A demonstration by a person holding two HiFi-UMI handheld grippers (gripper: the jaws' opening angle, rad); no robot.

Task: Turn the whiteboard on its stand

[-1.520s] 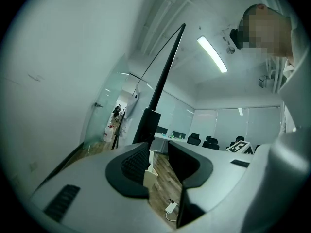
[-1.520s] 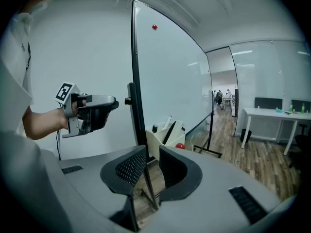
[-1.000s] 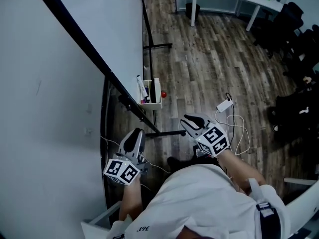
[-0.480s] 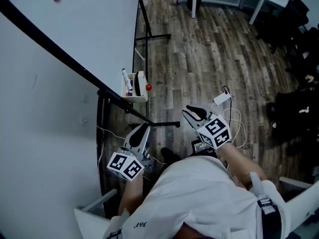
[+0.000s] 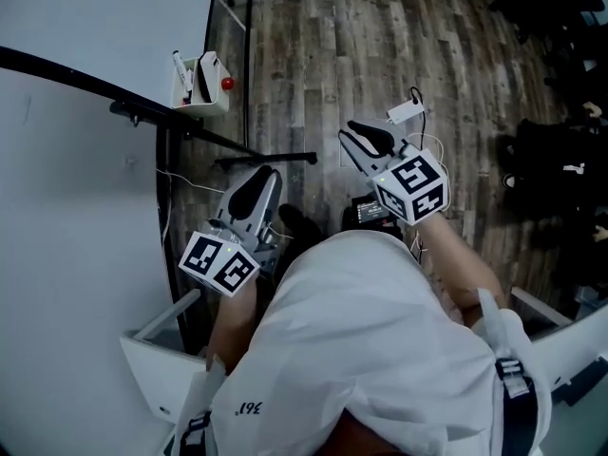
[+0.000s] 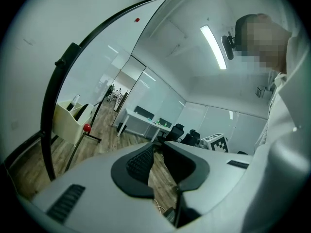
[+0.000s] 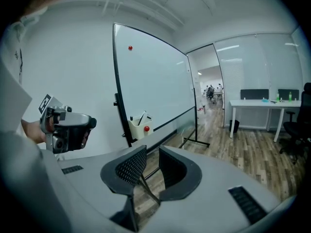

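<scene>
both fingers narrowly parted, empty: left gripper [image 5: 264, 177], right gripper [image 5: 357, 135] | clear of whiteboard [image 5: 104, 17] | fits approach or retreat after turning | a turn needs its frame gripped

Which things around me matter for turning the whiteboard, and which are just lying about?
For the job:
- whiteboard
- black stand
- left gripper and right gripper, both open with nothing between the jaws

Just lying about:
- pen box on the board's frame
- white charger with its cable on the floor
- desk
- office chairs
</scene>
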